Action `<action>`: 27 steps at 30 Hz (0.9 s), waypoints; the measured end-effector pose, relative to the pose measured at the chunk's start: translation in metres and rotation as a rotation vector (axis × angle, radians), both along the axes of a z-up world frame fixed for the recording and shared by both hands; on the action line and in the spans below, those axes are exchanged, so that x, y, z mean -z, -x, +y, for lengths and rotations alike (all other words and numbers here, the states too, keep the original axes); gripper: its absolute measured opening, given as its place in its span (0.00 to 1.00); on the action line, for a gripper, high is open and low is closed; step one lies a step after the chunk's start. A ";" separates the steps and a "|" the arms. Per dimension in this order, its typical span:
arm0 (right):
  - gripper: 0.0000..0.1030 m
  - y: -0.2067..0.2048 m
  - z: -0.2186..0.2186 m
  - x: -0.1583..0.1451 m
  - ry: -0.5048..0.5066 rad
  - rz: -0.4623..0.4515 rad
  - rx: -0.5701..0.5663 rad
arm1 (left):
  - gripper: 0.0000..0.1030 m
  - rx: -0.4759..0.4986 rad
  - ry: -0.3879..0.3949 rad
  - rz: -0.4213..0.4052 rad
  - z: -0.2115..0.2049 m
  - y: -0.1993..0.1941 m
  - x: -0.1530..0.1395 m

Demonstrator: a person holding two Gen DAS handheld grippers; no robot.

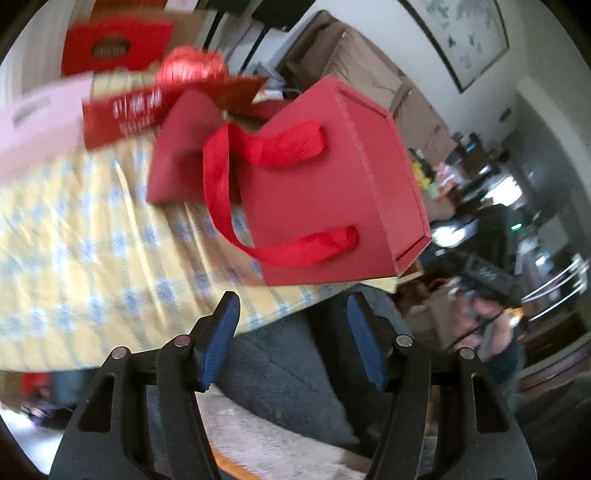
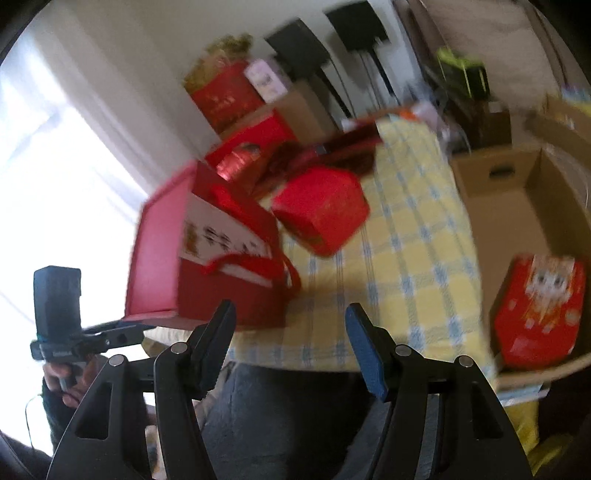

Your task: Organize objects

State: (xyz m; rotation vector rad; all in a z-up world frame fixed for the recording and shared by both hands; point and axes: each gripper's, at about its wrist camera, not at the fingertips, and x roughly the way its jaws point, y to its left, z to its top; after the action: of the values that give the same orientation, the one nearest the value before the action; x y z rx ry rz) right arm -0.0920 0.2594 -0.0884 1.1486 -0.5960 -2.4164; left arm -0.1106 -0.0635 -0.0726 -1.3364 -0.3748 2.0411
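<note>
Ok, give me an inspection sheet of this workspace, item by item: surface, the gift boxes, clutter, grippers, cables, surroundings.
Surface: table under a yellow and blue checked cloth.
Job's things: red gift box with ribbon handle near the table edge; smaller red box further back; cardboard box on the right, holding a red packet with a cat picture.
Clutter: more red boxes stacked by the wall, blurred.
Grippers: left gripper open, empty; right gripper open, empty.
Cables: thin dark cords hang down the back wall.
Surroundings: bright curtained window, framed picture, sofa.
</note>
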 end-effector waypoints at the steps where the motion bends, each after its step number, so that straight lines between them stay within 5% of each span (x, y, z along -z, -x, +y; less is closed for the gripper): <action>1: 0.62 0.004 0.000 0.011 0.032 -0.050 0.011 | 0.49 -0.009 -0.023 -0.014 -0.002 0.002 0.004; 7: 0.58 0.009 -0.008 0.034 0.041 -0.114 -0.006 | 0.43 -0.169 -0.096 -0.049 -0.015 0.019 0.016; 11: 0.58 0.011 -0.008 0.038 0.057 -0.112 -0.013 | 0.43 -0.250 -0.235 -0.098 -0.021 0.030 0.030; 15: 0.58 0.010 0.002 0.042 0.069 -0.110 0.005 | 0.43 -0.387 -0.473 -0.130 -0.040 0.037 0.045; 24: 0.58 0.006 0.004 0.029 0.083 -0.051 -0.003 | 0.41 -0.501 -0.175 -0.059 -0.019 0.055 0.042; 27: 0.58 0.007 0.002 0.028 0.085 -0.045 -0.008 | 0.00 -0.484 -0.177 -0.053 -0.013 0.052 0.046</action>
State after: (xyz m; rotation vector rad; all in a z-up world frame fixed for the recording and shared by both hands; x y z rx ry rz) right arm -0.0993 0.2618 -0.1163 1.1701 -0.7001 -2.3406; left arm -0.1626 -0.0760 -0.1184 -1.2799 -0.9587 2.2901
